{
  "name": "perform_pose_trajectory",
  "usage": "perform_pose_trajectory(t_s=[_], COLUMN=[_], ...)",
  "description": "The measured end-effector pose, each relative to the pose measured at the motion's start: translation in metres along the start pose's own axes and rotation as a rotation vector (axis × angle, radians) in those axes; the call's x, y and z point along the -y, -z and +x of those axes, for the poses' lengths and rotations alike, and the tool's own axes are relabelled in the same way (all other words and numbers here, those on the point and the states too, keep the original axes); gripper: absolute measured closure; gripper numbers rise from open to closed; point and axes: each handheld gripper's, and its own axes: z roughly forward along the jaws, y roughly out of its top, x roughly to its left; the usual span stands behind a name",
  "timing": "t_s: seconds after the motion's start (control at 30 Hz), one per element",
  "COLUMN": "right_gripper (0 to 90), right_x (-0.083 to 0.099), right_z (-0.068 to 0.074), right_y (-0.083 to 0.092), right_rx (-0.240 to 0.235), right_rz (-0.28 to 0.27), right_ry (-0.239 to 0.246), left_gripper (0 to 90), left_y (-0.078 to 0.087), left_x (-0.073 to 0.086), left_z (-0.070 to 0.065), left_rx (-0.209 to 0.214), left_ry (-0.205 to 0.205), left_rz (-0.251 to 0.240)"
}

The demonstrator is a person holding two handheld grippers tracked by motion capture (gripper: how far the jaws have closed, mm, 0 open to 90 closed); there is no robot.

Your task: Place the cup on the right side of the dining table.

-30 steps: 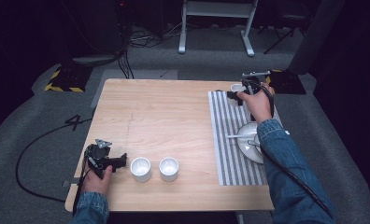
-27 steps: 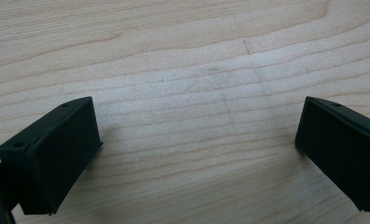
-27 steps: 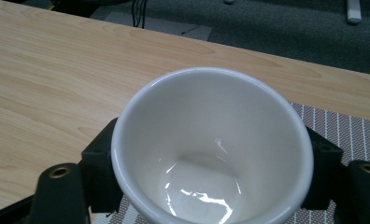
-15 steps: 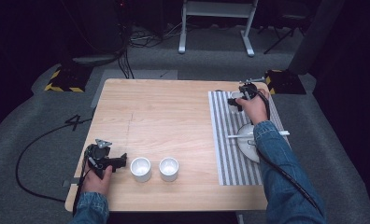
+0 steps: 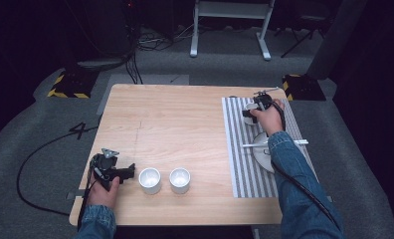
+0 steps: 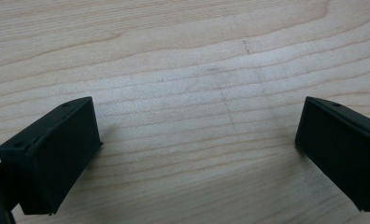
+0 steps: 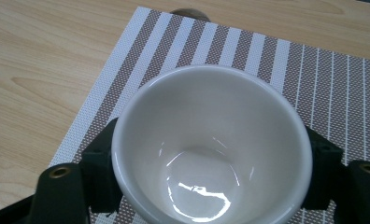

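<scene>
The right gripper [image 5: 249,113] was positioned over the far end of the striped placemat [image 5: 240,164], at the right side of the wooden table [image 5: 185,119]. Its two black jaws were closed against opposite sides of a white cup [image 7: 211,149], one jaw on each outer wall, as seen in the right gripper view. The cup was upright and empty, with a glossy interior; the striped mat lay beneath it. Contact between the cup base and the mat could not be determined.

The left gripper [image 5: 128,172] was at the near left corner of the table, held in the person's left hand [image 5: 103,191]. Its jaws were spread wide apart with nothing between them; the left gripper view showed bare wood grain in the gap.

Two further white cups stood upright on the bare table just beside the left gripper: the nearer cup [image 5: 149,180] and a second cup [image 5: 180,179] next to it. A white plate [image 5: 261,154] lay on the mat nearer the person, partly covered by the denim sleeve [image 5: 289,169], with a thin white utensil [image 5: 252,145] across it
</scene>
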Motion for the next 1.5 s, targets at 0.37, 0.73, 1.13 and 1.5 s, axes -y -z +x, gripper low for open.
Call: perform_pose_trajectory(t_s=[0.37,0.73,1.13,1.5], right_gripper=[27.1,26.6,19.1,19.0], right_x=[0.005,0.010,0.004,-0.004], right_z=[0.004,0.004,0.005,0.009], right_y=[-0.007,-0.004,0.010,0.035], right_rx=[0.010,0.019,0.017,0.002], right_rz=[0.018,0.050,-0.008,-0.079], right_ry=[0.010,0.020,0.032,0.024], left_gripper=[0.2,0.2,0.2,0.2], left_y=[0.000,0.000,0.000,0.000], left_x=[0.000,0.000,0.000,0.000], left_z=[0.000,0.000,0.000,0.000], left_rx=[0.000,0.000,0.000,0.000], left_ry=[0.000,0.000,0.000,0.000], left_rz=[0.000,0.000,0.000,0.000])
